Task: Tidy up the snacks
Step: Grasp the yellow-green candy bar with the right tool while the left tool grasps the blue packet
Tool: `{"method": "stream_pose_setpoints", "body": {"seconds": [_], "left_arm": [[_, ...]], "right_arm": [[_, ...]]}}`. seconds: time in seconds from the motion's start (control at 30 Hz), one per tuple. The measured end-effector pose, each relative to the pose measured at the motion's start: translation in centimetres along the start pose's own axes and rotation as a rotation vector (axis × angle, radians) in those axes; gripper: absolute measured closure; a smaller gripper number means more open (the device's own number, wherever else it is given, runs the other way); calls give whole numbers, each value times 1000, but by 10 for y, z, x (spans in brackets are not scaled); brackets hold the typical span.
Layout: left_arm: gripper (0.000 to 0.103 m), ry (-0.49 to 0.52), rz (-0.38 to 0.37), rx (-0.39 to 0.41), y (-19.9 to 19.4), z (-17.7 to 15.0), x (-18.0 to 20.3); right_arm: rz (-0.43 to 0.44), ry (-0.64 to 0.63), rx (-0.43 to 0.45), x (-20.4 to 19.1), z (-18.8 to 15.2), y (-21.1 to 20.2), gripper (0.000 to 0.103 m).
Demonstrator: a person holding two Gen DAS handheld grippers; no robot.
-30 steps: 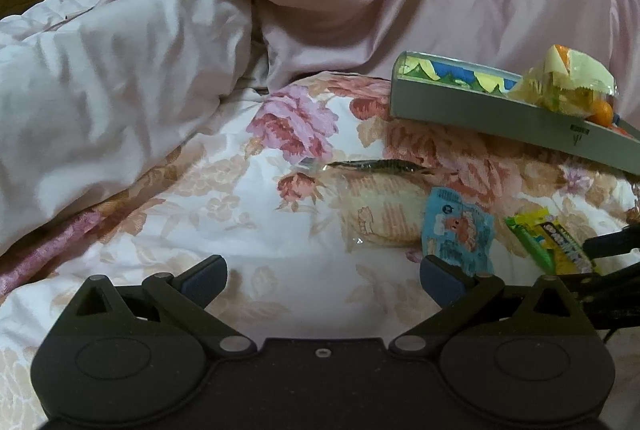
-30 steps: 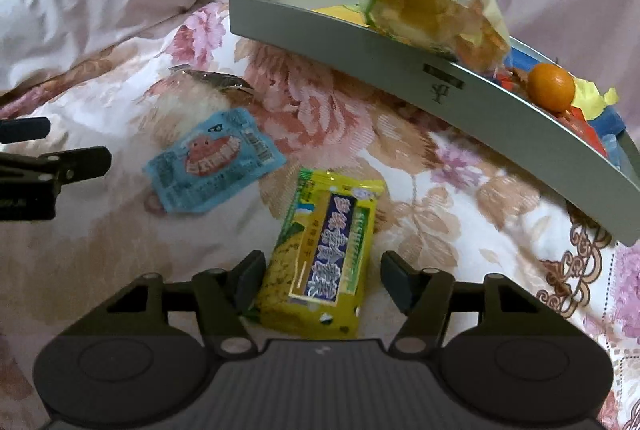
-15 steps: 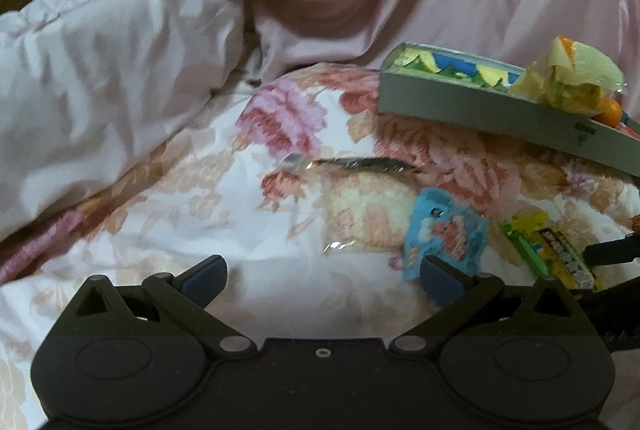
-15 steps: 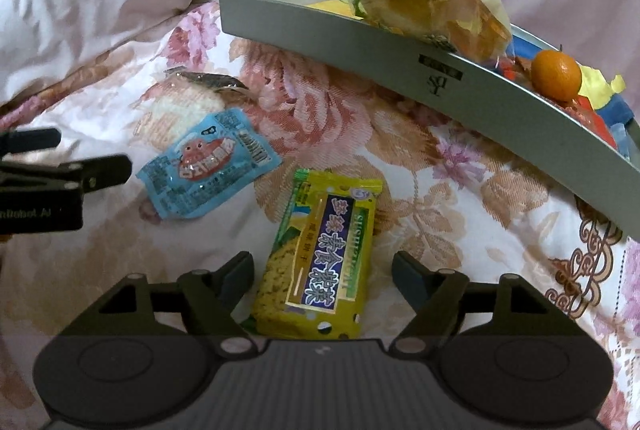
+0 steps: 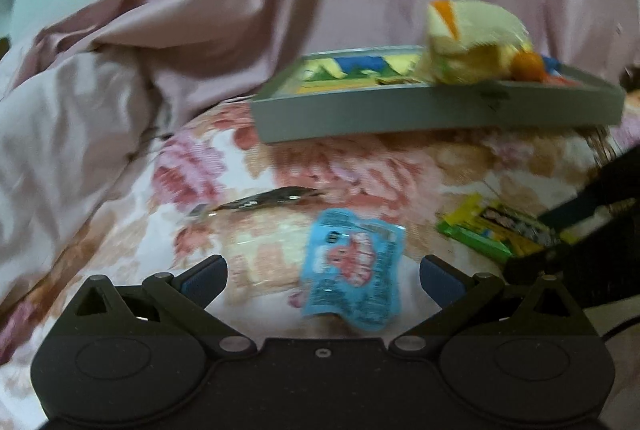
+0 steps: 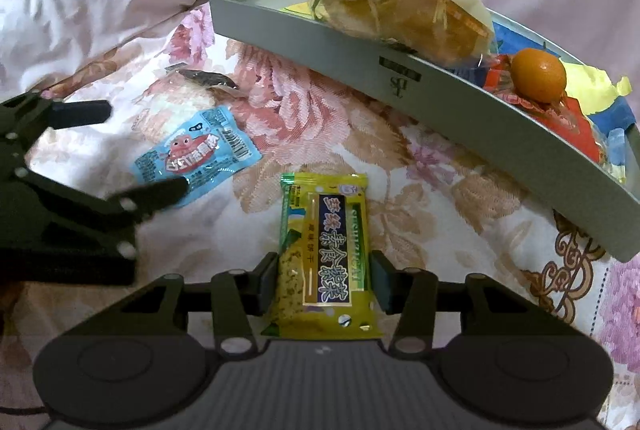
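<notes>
Your left wrist view is motion-blurred: the print on the blue packet (image 5: 354, 278) is unreadable there. At 3 o'clock, the yellow-green bar (image 5: 496, 230) is partly covered by the right gripper (image 6: 324, 282). In your right wrist view, the grey tray (image 6: 400, 78) runs off the frame at 3 o'clock, and the wrapped pastry (image 6: 396, 6) hides part of its interior. The small print on the clear wrapper (image 6: 188, 98) is too small to tell.
</notes>
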State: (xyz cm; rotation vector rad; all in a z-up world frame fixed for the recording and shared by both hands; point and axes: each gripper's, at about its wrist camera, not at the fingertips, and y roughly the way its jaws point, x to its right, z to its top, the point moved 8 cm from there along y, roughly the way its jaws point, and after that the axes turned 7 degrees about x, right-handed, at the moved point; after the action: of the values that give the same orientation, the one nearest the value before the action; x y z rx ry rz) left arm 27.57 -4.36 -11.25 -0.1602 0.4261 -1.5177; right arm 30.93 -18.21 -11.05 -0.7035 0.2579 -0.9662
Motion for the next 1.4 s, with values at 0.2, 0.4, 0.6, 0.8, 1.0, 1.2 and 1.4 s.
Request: {"method": "stream_pose_setpoints", "body": {"seconds": [0.2,0.4,0.6,0.8,1.0,1.2,1.4], "left_arm": [[16,63,-34,-47,15,-4,21],[24,58,-40,-80,27,-6,25],[21,54,-82,-124,36,-4,24],[23,32,-109,-146,36,-4,26],[32,-66,-139,-178,35,-8,23],[26,-104,-152,-186,40,-10,19],[35,-106,-154,-186,38,-9,19]], "right_arm": [[9,1,21,2,0,0,49],[25,16,30,4,-3,-1,49],[20,-2,31,2,-4,-2,46],[28,23,43,2,-6,1,42],[28,12,35,0,-10,-4,42],[31,50,43,0,-12,0,36],[7,46,68,-3,-12,1,43]]}}
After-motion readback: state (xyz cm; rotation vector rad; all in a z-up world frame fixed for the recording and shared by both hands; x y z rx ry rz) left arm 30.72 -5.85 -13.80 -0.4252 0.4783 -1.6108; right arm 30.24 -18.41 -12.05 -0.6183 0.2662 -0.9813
